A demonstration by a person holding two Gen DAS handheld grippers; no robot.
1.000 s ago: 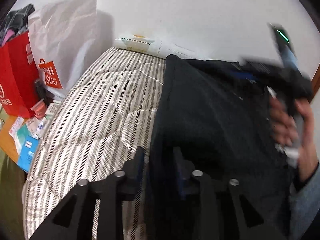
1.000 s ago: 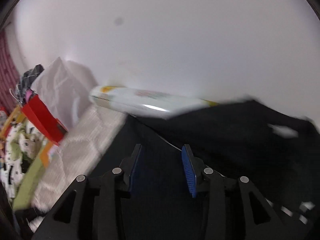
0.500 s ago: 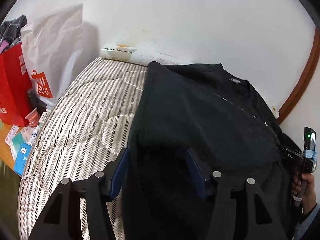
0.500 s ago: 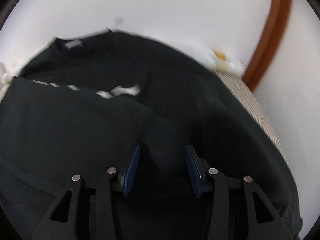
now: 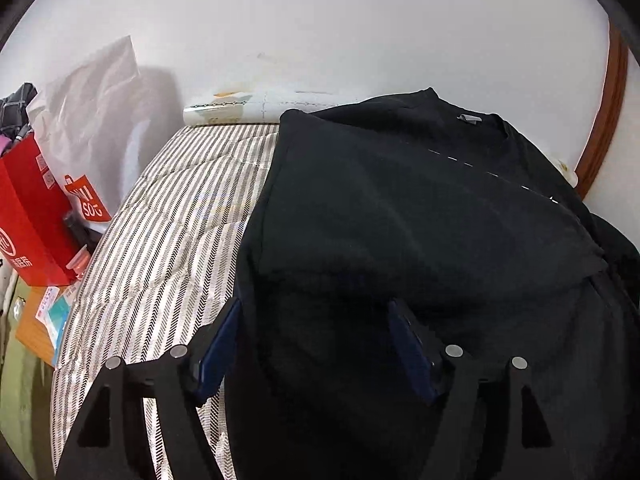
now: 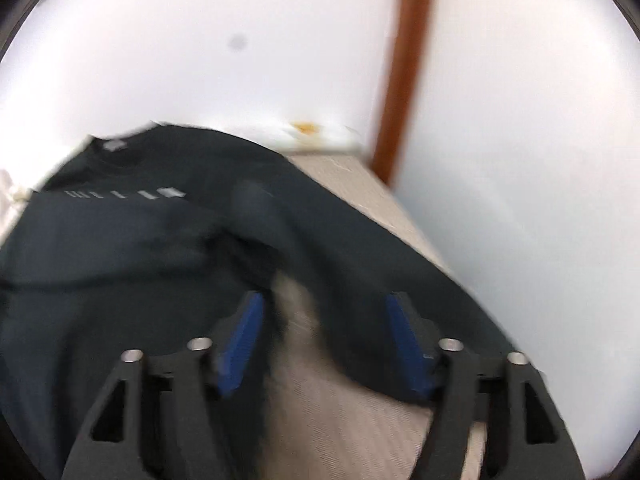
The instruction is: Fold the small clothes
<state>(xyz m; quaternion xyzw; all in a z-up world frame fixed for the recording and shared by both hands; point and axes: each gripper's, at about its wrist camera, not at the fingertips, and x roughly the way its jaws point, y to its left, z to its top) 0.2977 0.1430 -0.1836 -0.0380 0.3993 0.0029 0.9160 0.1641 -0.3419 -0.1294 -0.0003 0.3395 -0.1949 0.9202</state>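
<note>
A black shirt (image 5: 420, 216) of soft knit lies spread on a bed (image 5: 168, 232), covering its right side up to the far edge by the white wall (image 5: 320, 32). Its round collar with a small grey label points toward the wall, and a dashed line of pale print runs across the chest; a flap of the cloth is folded over, with a straight left edge along the middle of the bed. The bed cover is quilted, with fine grey and white herringbone stripes, and is bare on its left side. The left tool (image 5: 316, 344) hovers low over the near part of the shirt, its blue ribbed pads wide apart and holding nothing; the black cloth fills the gap between them. The right tool (image 6: 324, 340) is also spread wide, gripping nothing; in its blurred view a wrinkled edge of the shirt and a patch of pale bed cover lie between the pads. A brown wooden strip (image 6: 404, 72) runs up the wall near the bed's far right corner. Beyond the bed's left edge stand a crinkled white bag (image 5: 92, 120) with orange print and a stiff red bag (image 5: 32, 216).
</note>
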